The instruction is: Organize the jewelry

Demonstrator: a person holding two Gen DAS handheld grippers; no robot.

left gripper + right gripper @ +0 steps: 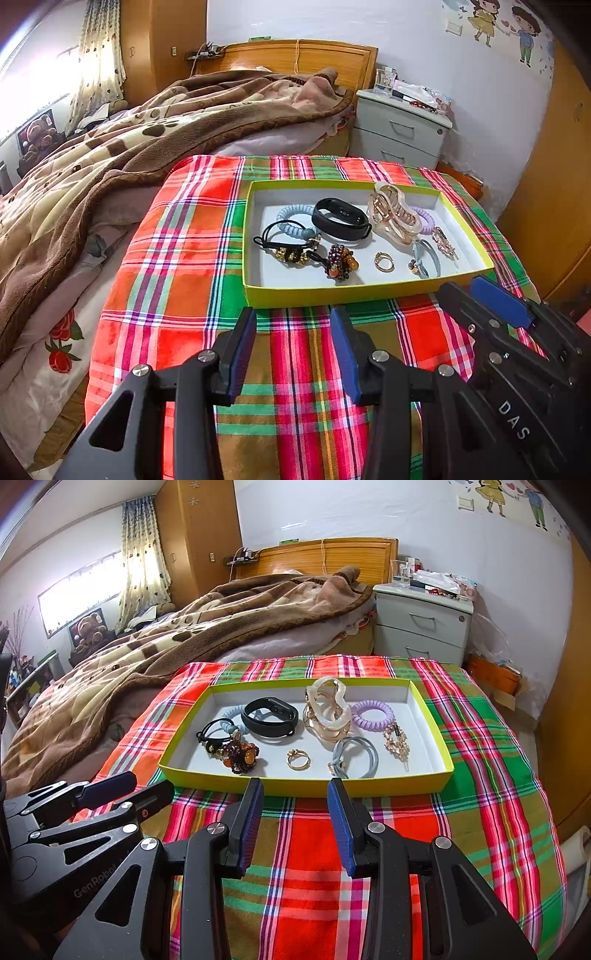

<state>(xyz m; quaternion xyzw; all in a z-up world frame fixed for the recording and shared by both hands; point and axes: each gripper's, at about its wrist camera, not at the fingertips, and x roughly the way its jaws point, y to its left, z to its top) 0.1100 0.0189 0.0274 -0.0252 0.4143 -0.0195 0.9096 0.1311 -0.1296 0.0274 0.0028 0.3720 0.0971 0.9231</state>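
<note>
A yellow-green tray (347, 293) (306, 787) with a white floor sits on a plaid cloth. In it lie a black wristband (340, 219) (269, 716), a cream and gold hair claw (393, 214) (327, 710), a gold ring (384, 261) (298, 759), a beaded amber ornament (341, 263) (240, 755), a purple coil tie (373, 716), a grey hair tie (356, 757) and a gold clip (396, 745). My left gripper (293, 317) is open and empty in front of the tray. My right gripper (295, 788) is open and empty at the tray's near wall.
The plaid cloth (177, 258) covers the foot of a bed with a brown blanket (110, 147). A white nightstand (402, 129) stands behind, wooden wardrobe (554, 184) at right. The right gripper shows in the left wrist view (491, 302), the left one in the right wrist view (110, 790).
</note>
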